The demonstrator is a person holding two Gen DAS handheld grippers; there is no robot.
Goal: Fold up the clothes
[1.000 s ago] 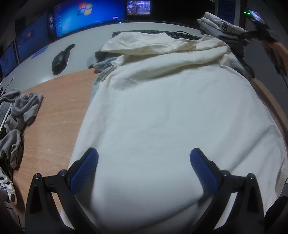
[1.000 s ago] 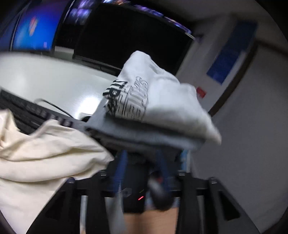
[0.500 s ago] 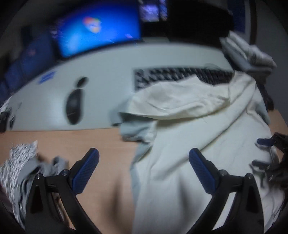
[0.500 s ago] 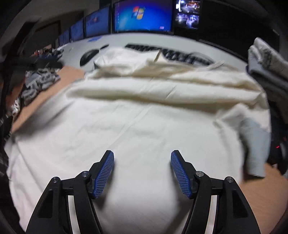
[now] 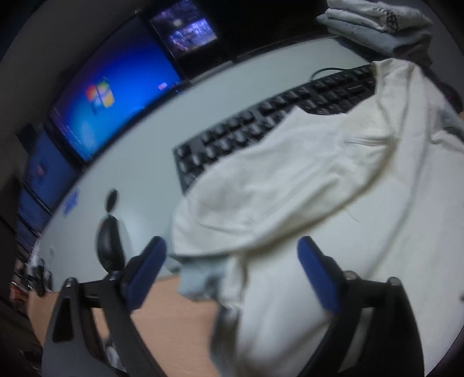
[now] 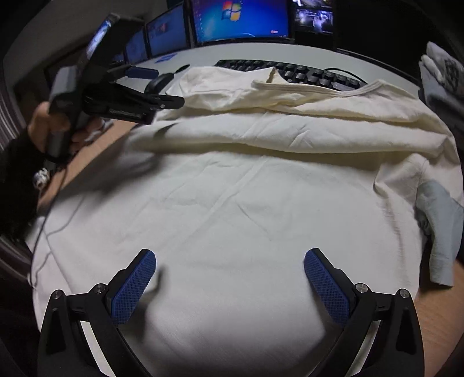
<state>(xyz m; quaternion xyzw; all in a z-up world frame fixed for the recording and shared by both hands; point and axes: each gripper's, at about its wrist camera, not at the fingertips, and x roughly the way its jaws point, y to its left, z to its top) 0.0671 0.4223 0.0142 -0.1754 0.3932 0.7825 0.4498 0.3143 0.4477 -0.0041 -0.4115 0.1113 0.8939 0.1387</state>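
Observation:
A cream T-shirt [image 6: 232,188] lies spread on the desk, its collar towards the keyboard and its upper part folded into a loose band. A pale grey-blue sleeve end [image 6: 440,232] pokes out at the right. My right gripper [image 6: 230,252] hovers low over the shirt's body, jaws opening wide with nothing between them. My left gripper [image 5: 230,242] is tilted at the shirt's [image 5: 319,188] left shoulder fold. Its jaws are closing, still wide, with the fold's edge and a grey-blue sleeve end [image 5: 200,278] just beyond the pads. The right wrist view shows the left gripper [image 6: 169,87] at the upper left.
A black keyboard [image 5: 261,124] lies partly under the shirt's collar, a black mouse [image 5: 108,240] to its left. Lit monitors [image 6: 240,20] line the back. A stack of folded clothes [image 6: 443,75] sits at the right. A hand [image 6: 43,121] holds the left gripper over the wooden table edge [image 5: 174,319].
The left gripper travelled from the shirt's hem up to its left shoulder and rolled. The right gripper swung down from the folded stack to over the shirt's body and opened wide.

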